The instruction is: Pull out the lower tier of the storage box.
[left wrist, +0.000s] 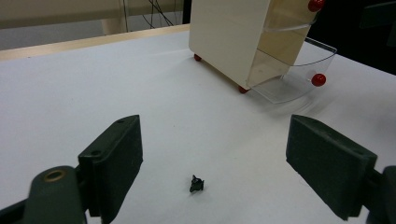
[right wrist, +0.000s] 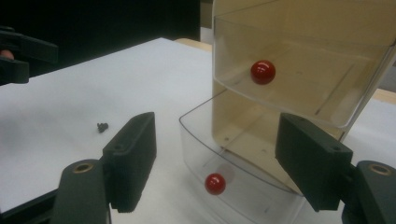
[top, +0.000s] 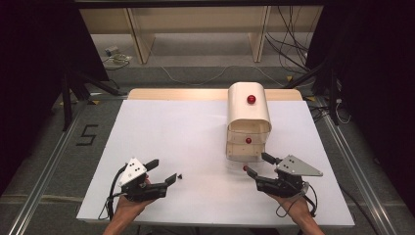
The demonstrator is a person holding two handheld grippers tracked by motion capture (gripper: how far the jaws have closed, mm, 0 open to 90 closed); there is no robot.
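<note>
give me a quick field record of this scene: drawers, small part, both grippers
drawer unit: cream, upright on the white table, red knobs
bottom drawer: clear, pulled out, looks empty
upper drawer: clear, pushed in
small black part: loose on the table, between the left gripper's jaws, untouched
left gripper: open
right gripper: open, jaws either side of the bottom drawer's red knob

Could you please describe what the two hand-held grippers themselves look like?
Both the left gripper and right gripper are black, with two blocky flat-faced jaws, brass-coloured pivot bushings, a pale grey three-cornered plate with small dark holes on top, and a black cable trailing behind. The forearms are bare.
</note>
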